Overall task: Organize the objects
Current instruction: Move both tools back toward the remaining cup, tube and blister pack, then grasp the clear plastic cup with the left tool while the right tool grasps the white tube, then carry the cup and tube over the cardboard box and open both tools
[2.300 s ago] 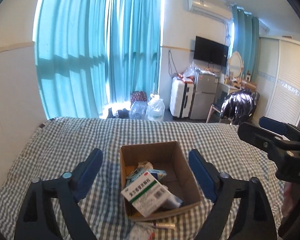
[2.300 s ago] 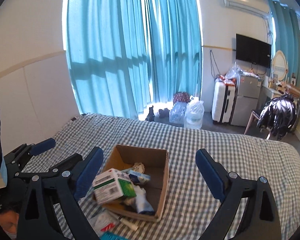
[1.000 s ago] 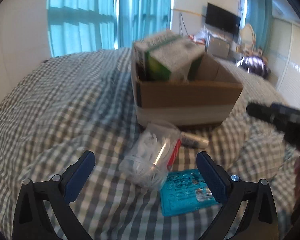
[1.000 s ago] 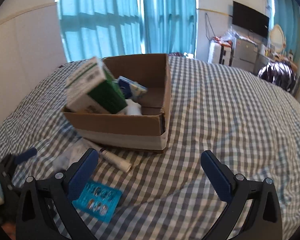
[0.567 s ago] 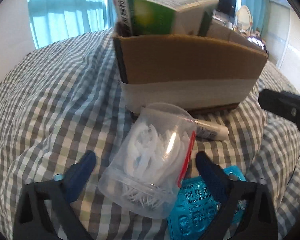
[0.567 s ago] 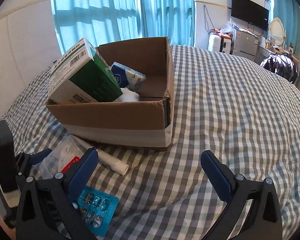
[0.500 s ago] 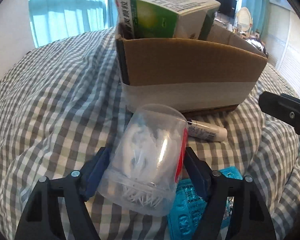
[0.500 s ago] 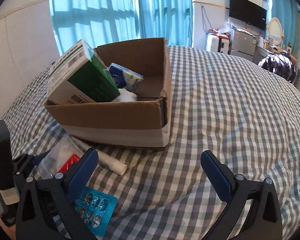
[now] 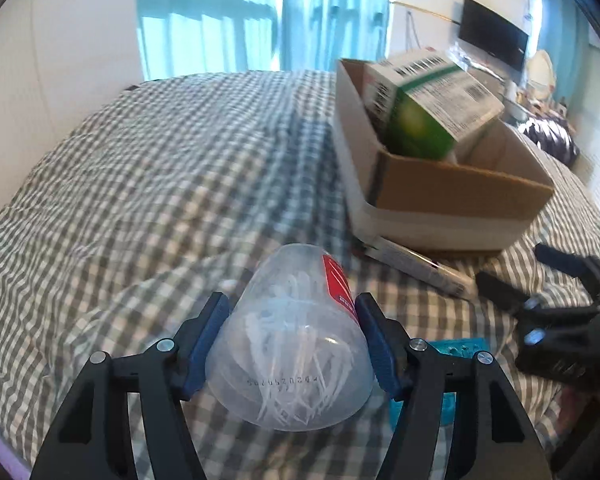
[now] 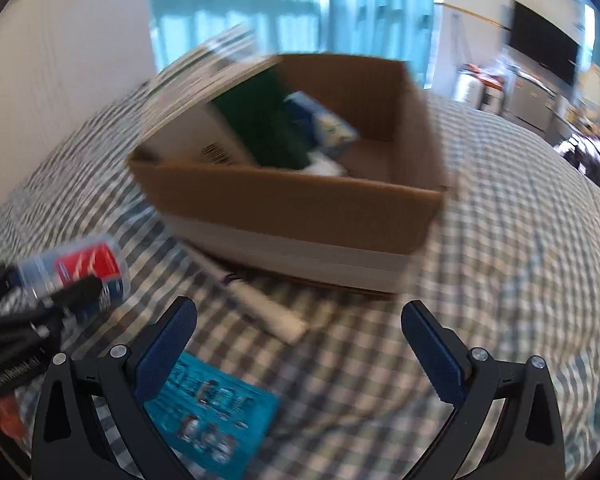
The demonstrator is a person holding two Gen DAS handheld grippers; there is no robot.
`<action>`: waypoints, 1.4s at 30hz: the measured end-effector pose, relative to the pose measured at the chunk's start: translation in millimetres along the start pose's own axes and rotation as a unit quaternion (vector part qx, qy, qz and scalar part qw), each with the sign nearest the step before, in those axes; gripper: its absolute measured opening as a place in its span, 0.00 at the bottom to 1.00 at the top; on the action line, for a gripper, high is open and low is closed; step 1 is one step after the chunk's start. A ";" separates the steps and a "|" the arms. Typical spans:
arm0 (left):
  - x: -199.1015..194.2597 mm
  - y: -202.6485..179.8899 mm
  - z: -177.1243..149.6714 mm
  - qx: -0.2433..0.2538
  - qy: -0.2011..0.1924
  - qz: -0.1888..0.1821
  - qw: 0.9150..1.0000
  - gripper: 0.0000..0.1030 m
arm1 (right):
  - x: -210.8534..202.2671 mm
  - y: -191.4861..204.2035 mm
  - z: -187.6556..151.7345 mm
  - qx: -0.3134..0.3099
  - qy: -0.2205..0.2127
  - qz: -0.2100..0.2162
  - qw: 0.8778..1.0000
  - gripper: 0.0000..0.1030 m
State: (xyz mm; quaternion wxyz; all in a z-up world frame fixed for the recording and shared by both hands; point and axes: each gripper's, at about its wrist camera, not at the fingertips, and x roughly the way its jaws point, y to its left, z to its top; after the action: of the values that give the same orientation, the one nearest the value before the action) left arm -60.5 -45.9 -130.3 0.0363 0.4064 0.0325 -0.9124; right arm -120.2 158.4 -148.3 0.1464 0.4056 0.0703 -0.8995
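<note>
My left gripper (image 9: 292, 304) is closing on a clear plastic jar (image 9: 288, 344) of white floss picks with a red label, and both blue pads press its sides. The right wrist view shows the same jar (image 10: 80, 268) at far left. The open cardboard box (image 9: 452, 196) lies to the right on the checked bedcover, with a green-and-white medicine box (image 9: 428, 120) sticking out of it. My right gripper (image 10: 296, 332) is open and holds nothing. It hangs over a white tube (image 10: 260, 308) and a teal blister pack (image 10: 212, 420) in front of the box (image 10: 292, 204).
The grey-and-white checked bedcover (image 9: 180, 180) stretches left and behind the box. A white wall and teal curtains (image 9: 228, 16) stand beyond the bed. A TV, fridge and suitcase are far off at the right.
The left jaws have closed onto the jar, and the box has shifted to the right of that view. The right gripper has dropped lower and nearer to the tube and blister pack.
</note>
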 end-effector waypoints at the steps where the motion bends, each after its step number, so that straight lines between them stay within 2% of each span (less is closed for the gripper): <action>1: -0.5 2.7 -0.2 -0.005 0.000 -0.004 1.000 0.65 | 6.6 6.4 1.5 -0.013 0.006 0.002 1.000 0.96; 5: 7.1 8.0 0.1 -0.010 0.008 -0.010 1.000 0.65 | 33.3 27.0 5.6 -0.060 0.028 -0.010 0.998 0.80; 9: 13.8 4.9 1.5 0.000 0.014 -0.006 1.000 0.65 | 54.2 30.9 7.9 -0.066 0.048 -0.008 0.997 0.79; 10: 16.3 4.2 0.4 0.001 0.018 -0.007 1.000 0.65 | 57.8 29.7 8.3 -0.062 0.054 -0.004 0.997 0.70; 11: 18.9 3.0 0.2 0.001 0.022 -0.009 1.000 0.64 | 61.5 28.9 8.1 -0.060 0.061 -0.001 0.996 0.49; 17: 26.7 3.2 -0.5 -0.002 0.035 -0.022 0.999 0.62 | 56.6 36.6 3.1 -0.073 0.072 -0.002 0.995 0.37; 21: 24.2 5.2 -1.7 -0.011 0.035 -0.027 0.999 0.62 | 36.6 36.5 -1.9 -0.054 0.067 0.011 0.996 0.30; 25: 13.5 3.2 -11.1 -0.020 0.034 -0.027 0.999 0.62 | 14.3 48.8 -13.5 -0.063 0.061 0.009 0.996 0.18; 31: -0.9 0.2 -20.1 -0.015 0.029 -0.011 0.999 0.61 | -17.1 55.2 -21.0 -0.057 0.047 0.015 0.997 0.18; 37: -28.1 -1.3 -26.0 -0.028 0.021 -0.022 0.999 0.61 | -53.5 58.5 -24.5 -0.037 0.029 0.026 0.999 0.18; 42: -64.8 -11.6 -20.1 -0.028 -0.004 -0.038 0.999 0.61 | -84.5 49.1 -25.4 -0.030 0.007 0.024 0.999 0.18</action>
State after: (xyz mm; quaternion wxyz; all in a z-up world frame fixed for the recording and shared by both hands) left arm -3.5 -29.9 -95.2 0.0134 0.4001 0.0728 -0.9135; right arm -33.4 135.5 -102.1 0.1796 0.4090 0.0885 -0.8903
